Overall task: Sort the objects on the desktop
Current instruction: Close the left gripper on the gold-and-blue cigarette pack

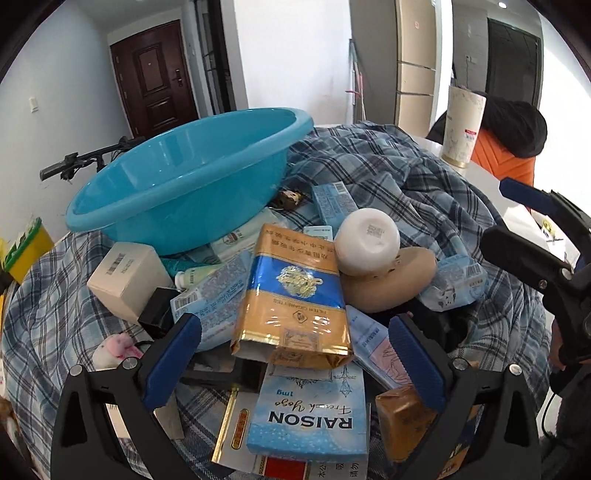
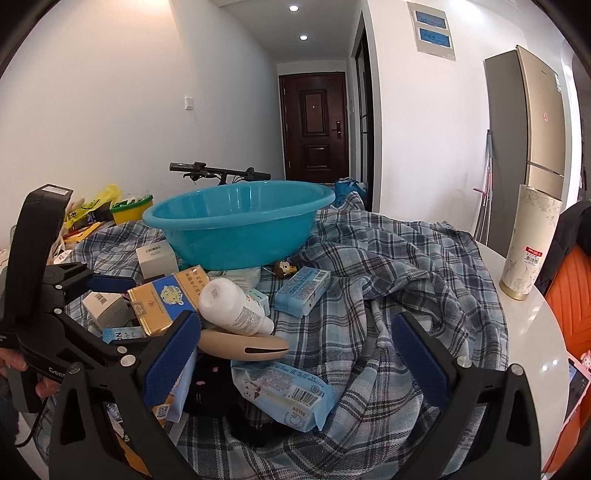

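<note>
1. Left gripper [image 1: 295,345] is spread wide over the gold-and-blue carton [image 1: 291,291], near the table's near edge; nothing pinched.
2. We centre, then close on its long sides.
3. Right gripper [image 2: 295,350] is spread, empty; keep it clear.
4. Basin [image 1: 184,177] waits behind.

Both views are bright and evenly lit. In the right wrist view two ceiling spots [image 2: 298,22] glow in the hallway; daylight washes in from the right and blows out that edge in the left wrist view. Glare shows on the gold packet [image 1: 291,291] and the basin [image 1: 192,177]. Shadows are soft. Fisheye bending curves the walls and the door [image 2: 314,125], with black corners. Focus is sharp, with no motion blur.
</note>
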`<action>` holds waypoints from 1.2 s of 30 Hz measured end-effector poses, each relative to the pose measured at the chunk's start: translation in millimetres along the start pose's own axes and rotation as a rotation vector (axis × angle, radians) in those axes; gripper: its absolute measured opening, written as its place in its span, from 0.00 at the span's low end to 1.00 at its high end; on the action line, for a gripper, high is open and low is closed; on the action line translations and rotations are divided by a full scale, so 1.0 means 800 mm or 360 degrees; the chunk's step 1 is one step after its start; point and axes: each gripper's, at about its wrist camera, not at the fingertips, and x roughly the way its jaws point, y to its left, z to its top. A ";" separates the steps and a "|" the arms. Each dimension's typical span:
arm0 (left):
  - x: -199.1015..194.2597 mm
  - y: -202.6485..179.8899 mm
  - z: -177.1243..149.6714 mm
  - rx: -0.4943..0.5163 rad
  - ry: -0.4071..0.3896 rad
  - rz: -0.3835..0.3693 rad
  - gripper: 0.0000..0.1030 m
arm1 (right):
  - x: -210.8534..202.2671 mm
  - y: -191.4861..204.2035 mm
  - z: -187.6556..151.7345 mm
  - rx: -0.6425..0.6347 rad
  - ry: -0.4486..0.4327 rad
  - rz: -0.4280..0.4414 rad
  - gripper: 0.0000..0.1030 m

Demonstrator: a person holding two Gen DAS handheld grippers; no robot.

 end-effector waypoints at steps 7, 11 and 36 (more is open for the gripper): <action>0.014 0.000 0.012 0.0046 0.0060 0.0033 0.59 | 0.008 -0.003 -0.003 0.0014 0.0041 0.0003 1.00; 0.010 0.010 0.012 -0.0039 0.0026 0.0024 0.55 | 0.007 -0.001 -0.004 0.0011 0.0043 0.0005 1.00; -0.054 0.070 -0.031 -0.0600 -0.0283 0.0341 0.54 | 0.081 0.064 0.019 -0.0200 0.0226 0.0041 0.99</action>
